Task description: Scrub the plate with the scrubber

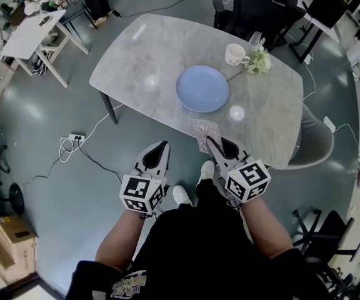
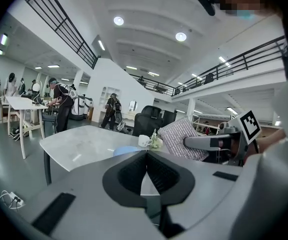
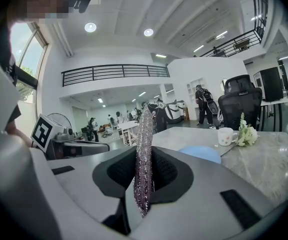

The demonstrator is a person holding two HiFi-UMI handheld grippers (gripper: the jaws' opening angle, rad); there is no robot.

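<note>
With my right gripper (image 1: 212, 142) clamped on the flat, silvery mesh scrubber (image 1: 204, 132) and my empty left gripper (image 1: 162, 146) closed, I should reach forward to the round pale-blue plate (image 1: 202, 88) lying mid-counter (image 1: 136, 55) and press the scrubber flat, rubbing in circles.

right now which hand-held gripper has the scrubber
The right hand-held gripper: its jaws are shut on the scrubber, which stands edge-on between them. The left hand-held gripper is shut with nothing between its jaws.
</note>
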